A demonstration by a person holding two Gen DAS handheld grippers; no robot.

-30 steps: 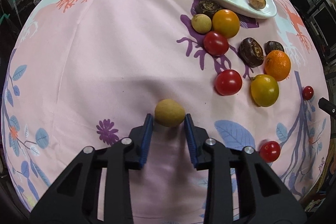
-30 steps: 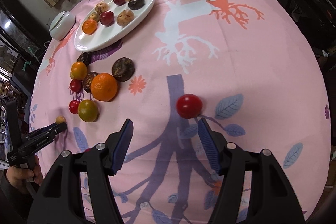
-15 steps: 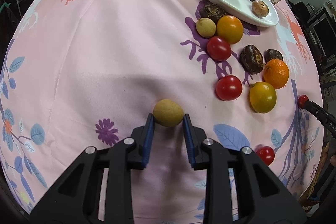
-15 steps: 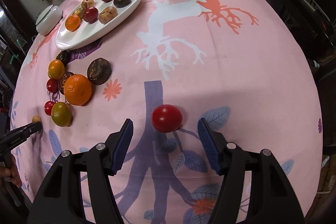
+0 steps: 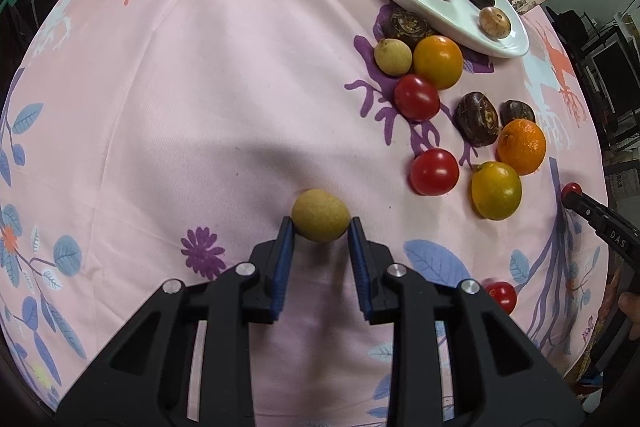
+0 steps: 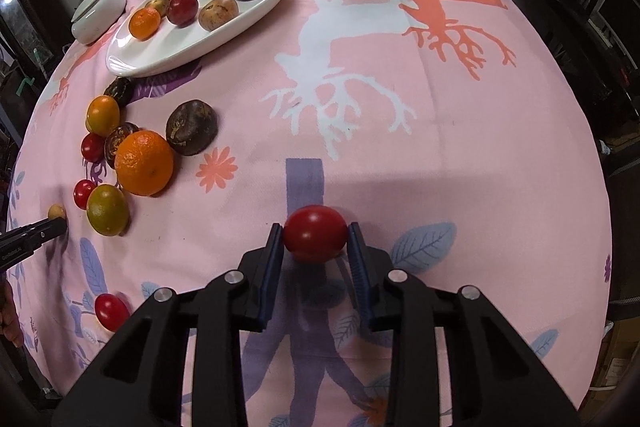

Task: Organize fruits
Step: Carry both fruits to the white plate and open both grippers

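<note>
Two fruits are gripped, one per hand. Left gripper [image 5: 320, 233]: blue pads clamped on either side of a tan longan [image 5: 320, 215], held at the fingertips; whether it is clear of the pink tablecloth [image 5: 200, 87] or resting on it cannot be told. Right gripper [image 6: 315, 239]: jaws closed onto a red cherry tomato [image 6: 315, 233], pads touching both flanks; a shadow on the cloth just under it suggests it is barely off the surface, if at all.

Key relation: the white oval plate [image 6: 168, 57] lies far up and to the left of the right jaws, and up and to the right of the left jaws [image 5: 440, 9]. So it sits between the two hands, at the far side of the table. Its long axis runs diagonally in both views.

The loose pile of fruit (mandarin [image 6: 144, 163], yellow-green tomato [image 6: 107, 209], dark water chestnut [image 6: 192, 127]) lies between the plate and the left hand.

Judgement: next move is lift and carry toward the plate; its bare near end [image 6: 140, 63] looks like the easier landing zone.
</note>
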